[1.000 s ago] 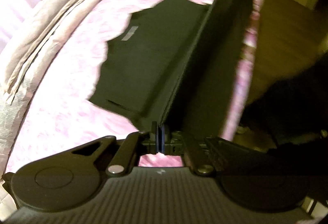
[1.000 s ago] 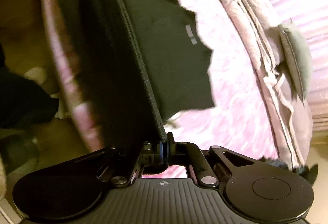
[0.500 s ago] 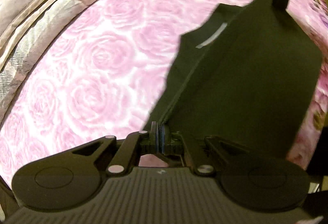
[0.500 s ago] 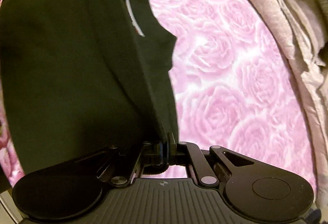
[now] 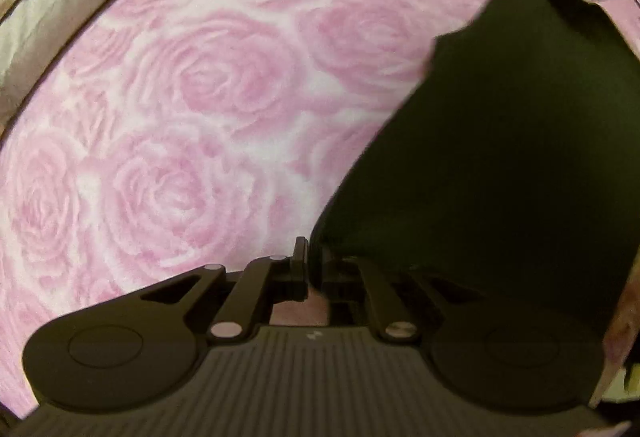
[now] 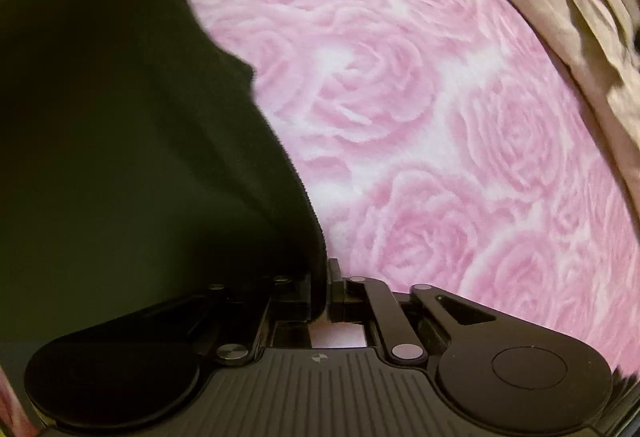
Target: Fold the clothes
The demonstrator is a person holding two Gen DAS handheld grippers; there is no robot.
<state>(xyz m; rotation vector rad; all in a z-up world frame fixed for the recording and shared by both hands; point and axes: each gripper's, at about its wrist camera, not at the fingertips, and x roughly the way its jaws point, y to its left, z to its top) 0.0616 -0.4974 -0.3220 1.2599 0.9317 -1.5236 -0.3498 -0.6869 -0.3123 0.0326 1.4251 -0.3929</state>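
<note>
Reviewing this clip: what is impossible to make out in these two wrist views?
- Left wrist view: the black cloth garment shows no collar, sleeve or label; it is too dark, and the right edge cuts it off.
- Right wrist view: the same garment's fold state; its dark mass hides the layers beneath.
- Both views: the pink rose-print bedspread under the garment is hidden.

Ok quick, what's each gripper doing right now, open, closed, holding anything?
Left gripper: closed, pinching an edge of the black garment.
Right gripper: closed, pinching the same black garment at another edge.
</note>
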